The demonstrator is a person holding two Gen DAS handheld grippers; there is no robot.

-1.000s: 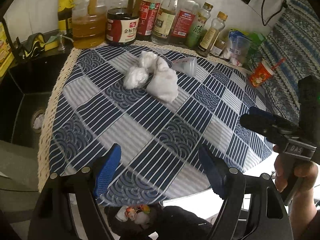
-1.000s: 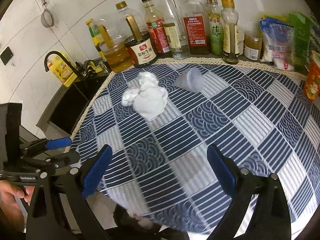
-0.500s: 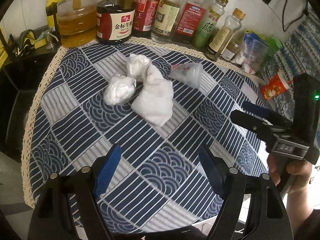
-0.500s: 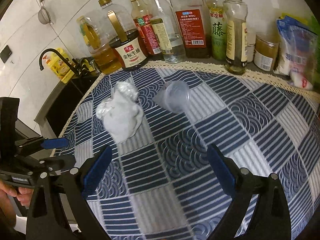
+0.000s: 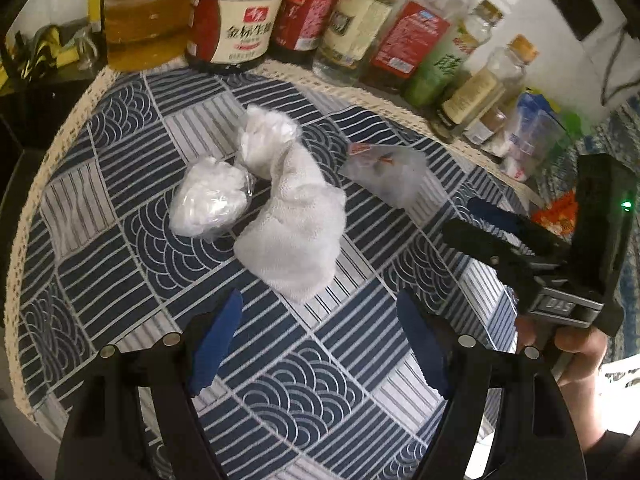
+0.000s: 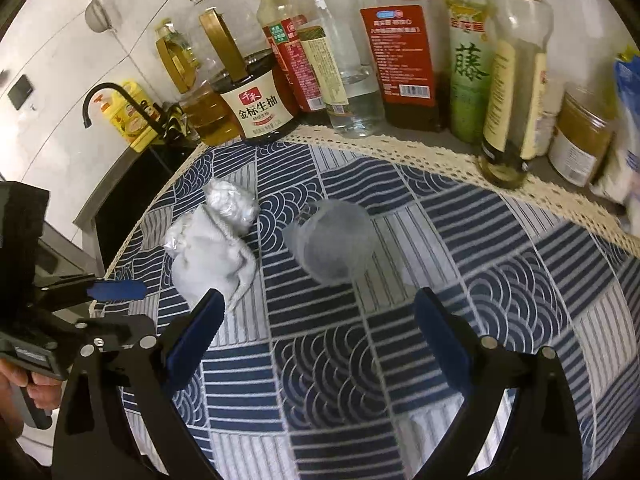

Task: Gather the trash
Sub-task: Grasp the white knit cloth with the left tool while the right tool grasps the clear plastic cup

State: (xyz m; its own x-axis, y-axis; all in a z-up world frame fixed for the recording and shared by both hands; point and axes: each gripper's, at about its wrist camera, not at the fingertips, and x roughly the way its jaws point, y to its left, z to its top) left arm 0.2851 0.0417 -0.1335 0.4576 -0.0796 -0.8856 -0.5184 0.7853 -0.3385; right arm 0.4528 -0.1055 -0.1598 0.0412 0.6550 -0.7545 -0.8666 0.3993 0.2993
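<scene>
A crumpled white paper towel (image 5: 296,224) lies on the blue patterned tablecloth (image 5: 132,240), with a small plastic-wrapped white wad (image 5: 208,200) to its left and another wad (image 5: 266,136) behind it. A clear plastic cup (image 5: 386,176) lies on its side to the right. My left gripper (image 5: 320,340) is open and empty, just short of the towel. My right gripper (image 6: 320,332) is open and empty, just short of the cup (image 6: 332,240); the towel (image 6: 212,256) is by its left finger. Each gripper shows in the other's view, the right (image 5: 492,220) and the left (image 6: 116,300).
A row of sauce and oil bottles (image 6: 404,52) stands along the back edge of the cloth, with a soy sauce jug (image 5: 232,20) and oil jug (image 5: 144,16) at the left. A black sink with faucet (image 6: 108,100) lies to the left. Bags and jars (image 6: 580,140) stand at the back right.
Both grippers have moved forward over the table toward the trash. The towel and wads now sit close before the left gripper, the cup close before the right. Both stay open.
</scene>
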